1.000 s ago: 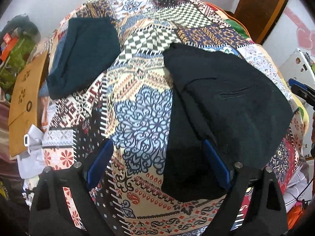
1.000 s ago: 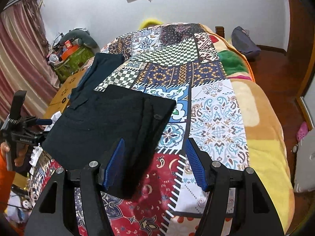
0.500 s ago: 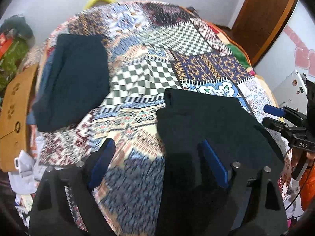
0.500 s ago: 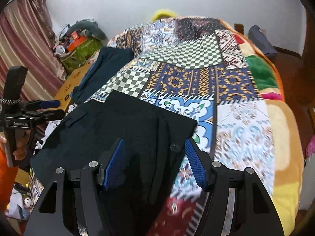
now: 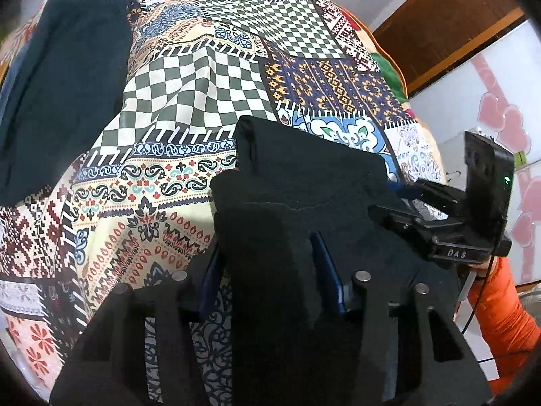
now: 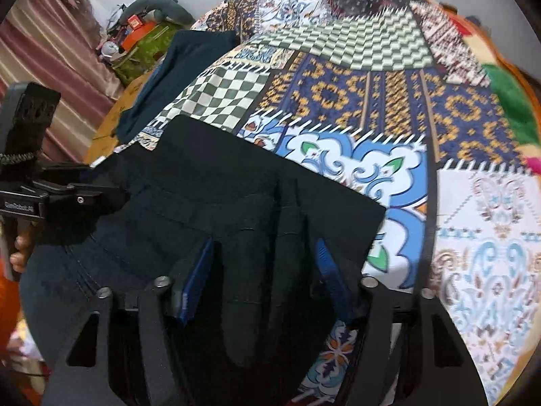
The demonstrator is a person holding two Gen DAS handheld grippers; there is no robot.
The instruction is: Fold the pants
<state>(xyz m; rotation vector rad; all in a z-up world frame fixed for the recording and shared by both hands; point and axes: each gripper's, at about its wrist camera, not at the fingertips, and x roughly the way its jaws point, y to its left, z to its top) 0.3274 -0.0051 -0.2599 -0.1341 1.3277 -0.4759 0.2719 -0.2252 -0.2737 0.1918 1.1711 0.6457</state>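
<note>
Black pants point(image 5: 304, 182) lie folded on the patchwork quilt point(image 5: 203, 84). My left gripper point(image 5: 270, 277) points steeply down onto their near left edge. Its jaws are closing, with a ridge of black cloth between the blue pads point(image 5: 329, 274), and no firm pinch shows. In the right wrist view the pants point(image 6: 257, 182) fill the lower middle. My right gripper point(image 6: 262, 279) is down on their near right part, jaws closing, with cloth between its pads point(image 6: 196, 280) as well. Each gripper shows in the other's view: the right gripper point(image 5: 439, 223) and the left gripper point(image 6: 50, 196).
A dark teal folded garment point(image 5: 61, 94) lies at the quilt's far left, also seen as the teal garment point(image 6: 179, 74). A wooden door point(image 5: 439, 27) stands at the back right. A striped curtain point(image 6: 50, 50) and a pile of clutter point(image 6: 142, 34) sit left of the bed. An orange sleeve point(image 5: 500, 304) holds the right gripper.
Both grippers have moved forward and down onto the black pants, and both pairs of jaws have narrowed. The left gripper, earlier mostly over bare quilt, now straddles the pants' edge.
</note>
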